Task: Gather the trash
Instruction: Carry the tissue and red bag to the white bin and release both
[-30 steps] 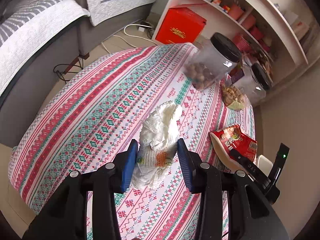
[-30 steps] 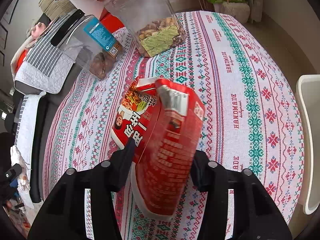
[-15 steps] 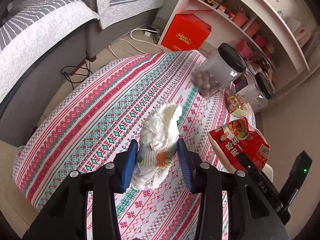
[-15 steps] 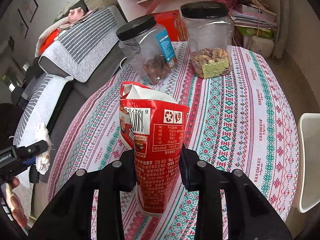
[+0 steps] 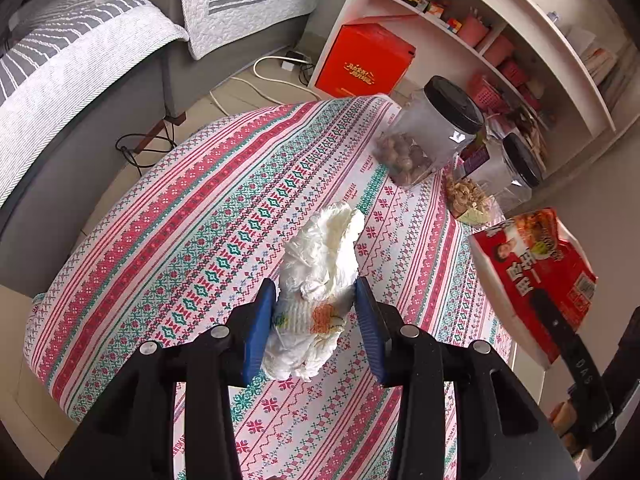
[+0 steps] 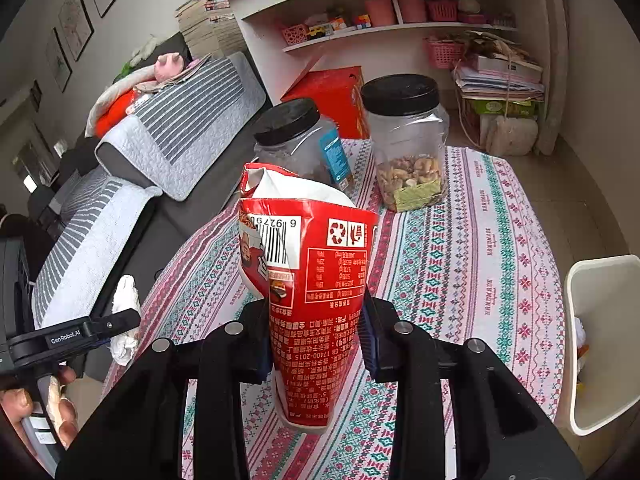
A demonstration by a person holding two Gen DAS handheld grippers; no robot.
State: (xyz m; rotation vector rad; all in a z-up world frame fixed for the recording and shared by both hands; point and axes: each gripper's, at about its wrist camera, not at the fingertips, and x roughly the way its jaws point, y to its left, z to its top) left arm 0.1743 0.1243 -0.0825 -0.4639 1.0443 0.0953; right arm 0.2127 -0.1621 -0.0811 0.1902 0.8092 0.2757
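Crumpled white tissue (image 5: 320,280), soft and wadded with an orange smear on its lower folds, is sitting clamped between the blue pads of our left tongs (image 5: 316,312), lifted above the desk (image 5: 168,240). Our right tongs (image 6: 316,328) are gripping a red snack wrapper (image 6: 312,280): glossy printed film, pinched into a cone shape, its torn top gaping open with a pale inner lining showing. Both pieces are hanging clear of the woven-look cloth with its pink and teal bands.

We are judging the picking-up as done for these two items, while the dropping-off is not yet done. A white plastic bin (image 6: 600,340) is standing just beside the desk edge on the right, already holding some scraps inside, and we are reckoning that is where both loads are going.

Two clear, black-lidded jars (image 6: 404,144) of nuts are standing at the far side of the desk; we are treating them as staying put. No other loose litter is showing on the cloth
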